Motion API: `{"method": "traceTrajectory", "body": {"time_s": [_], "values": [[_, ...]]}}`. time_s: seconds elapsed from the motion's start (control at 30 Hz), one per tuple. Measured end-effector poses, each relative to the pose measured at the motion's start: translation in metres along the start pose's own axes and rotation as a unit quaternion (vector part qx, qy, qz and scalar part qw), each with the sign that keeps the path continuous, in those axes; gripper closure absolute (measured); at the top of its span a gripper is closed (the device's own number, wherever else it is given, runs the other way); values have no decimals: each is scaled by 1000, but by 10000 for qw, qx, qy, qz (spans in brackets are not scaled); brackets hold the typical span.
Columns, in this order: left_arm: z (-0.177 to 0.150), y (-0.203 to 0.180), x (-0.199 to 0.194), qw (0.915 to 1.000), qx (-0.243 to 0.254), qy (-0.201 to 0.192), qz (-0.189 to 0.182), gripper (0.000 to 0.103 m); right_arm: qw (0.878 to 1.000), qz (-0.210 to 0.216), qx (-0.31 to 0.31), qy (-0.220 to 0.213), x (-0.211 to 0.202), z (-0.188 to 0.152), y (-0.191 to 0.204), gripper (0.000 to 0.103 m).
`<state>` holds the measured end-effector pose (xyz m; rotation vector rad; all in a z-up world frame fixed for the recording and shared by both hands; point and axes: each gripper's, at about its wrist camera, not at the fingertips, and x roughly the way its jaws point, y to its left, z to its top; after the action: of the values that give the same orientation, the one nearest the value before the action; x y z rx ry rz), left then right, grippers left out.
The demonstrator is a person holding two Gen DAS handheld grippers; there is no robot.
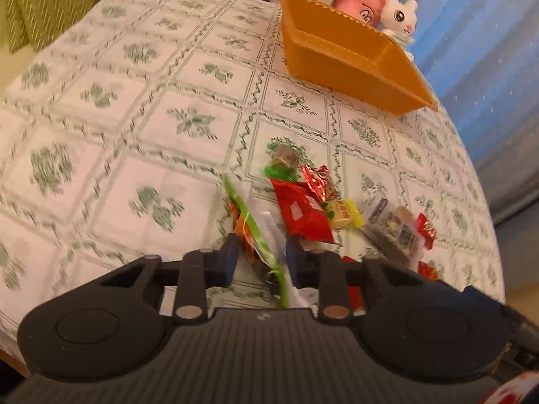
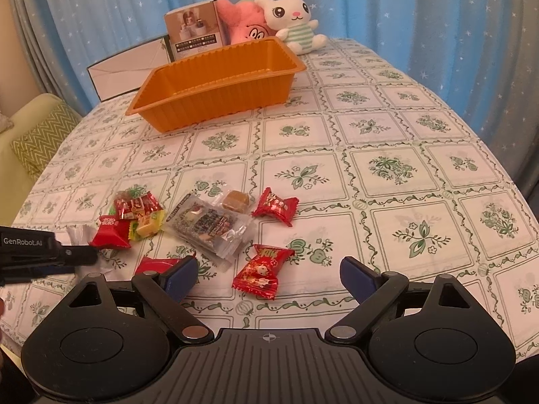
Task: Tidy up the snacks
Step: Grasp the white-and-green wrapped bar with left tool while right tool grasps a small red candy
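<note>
Left gripper [image 1: 261,257] pinches a green-edged wrapper [image 1: 256,225]. Right gripper [image 2: 267,272] is spread above a red candy [image 2: 259,271], well short of the orange tray [image 2: 215,84]; bare tablecloth [image 2: 387,168] lies between.

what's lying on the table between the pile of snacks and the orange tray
Nothing: in the right wrist view, only bare floral tablecloth lies between the snack pile and the orange tray.

- The left gripper [image 1: 261,261] pinches a green-edged clear packet [image 1: 261,232].
- Snacks [image 1: 305,208] lie scattered just ahead on the tablecloth [image 1: 101,134].
- An orange tray [image 1: 340,57] stands beyond.
</note>
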<state>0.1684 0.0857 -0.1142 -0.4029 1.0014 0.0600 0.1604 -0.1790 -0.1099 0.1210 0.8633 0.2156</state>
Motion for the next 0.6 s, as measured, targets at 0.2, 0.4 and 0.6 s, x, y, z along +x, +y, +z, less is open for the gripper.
{"method": "traceTrajectory", "body": {"time_s": [0.2, 0.4, 0.6], "values": [[9, -2, -6, 9923, 1150, 129, 453, 84, 9999, 77, -118, 57, 1, -2, 1, 15], [0, -22, -1, 9808, 1750, -47, 855, 83, 9999, 24, -110, 106, 14, -5, 3, 39], [-10, -30, 4, 9743, 1971, -341, 1038, 83, 9997, -85, -212, 119, 23, 0, 6, 59]]}}
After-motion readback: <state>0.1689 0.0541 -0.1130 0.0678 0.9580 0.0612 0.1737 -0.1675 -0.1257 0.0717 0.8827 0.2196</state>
